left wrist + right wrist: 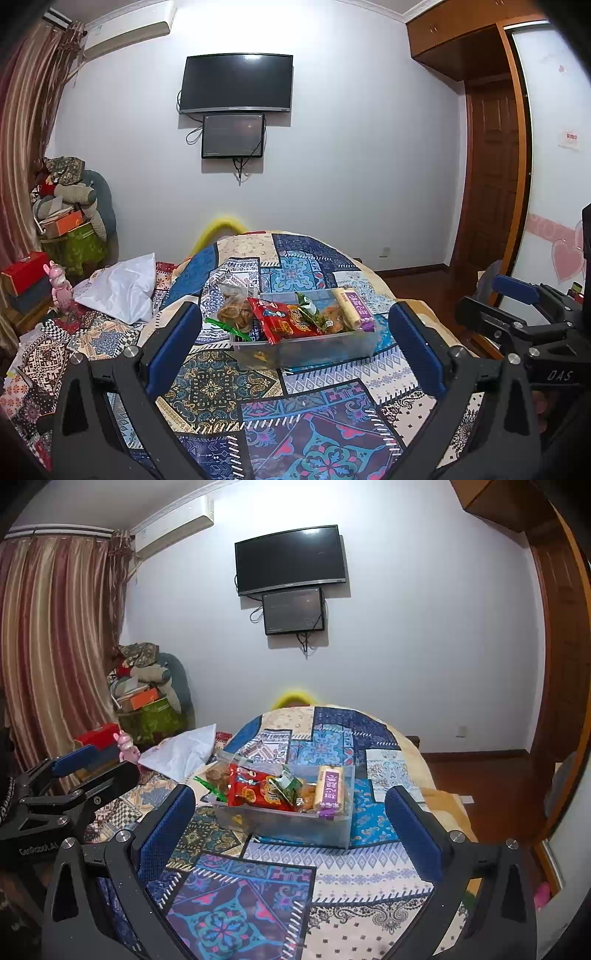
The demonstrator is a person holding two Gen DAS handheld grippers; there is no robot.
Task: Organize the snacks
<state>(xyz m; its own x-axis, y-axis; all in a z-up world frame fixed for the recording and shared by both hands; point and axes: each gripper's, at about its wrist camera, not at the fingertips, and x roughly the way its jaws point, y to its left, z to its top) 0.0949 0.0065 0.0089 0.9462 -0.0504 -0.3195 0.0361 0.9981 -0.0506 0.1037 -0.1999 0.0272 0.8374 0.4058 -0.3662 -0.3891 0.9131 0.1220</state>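
Two tools hang spread wide and empty above the quilted bed (325,413): the left tool (295,343) and the right tool (290,823), each with blue pads well apart. Between them, farther along the bed, sits the clear bin (306,349) holding the snacks (a red packet (284,319), a green one (308,304), a purple-labelled roll (330,786)); a clear bag of biscuits (232,304) leans at its left end.
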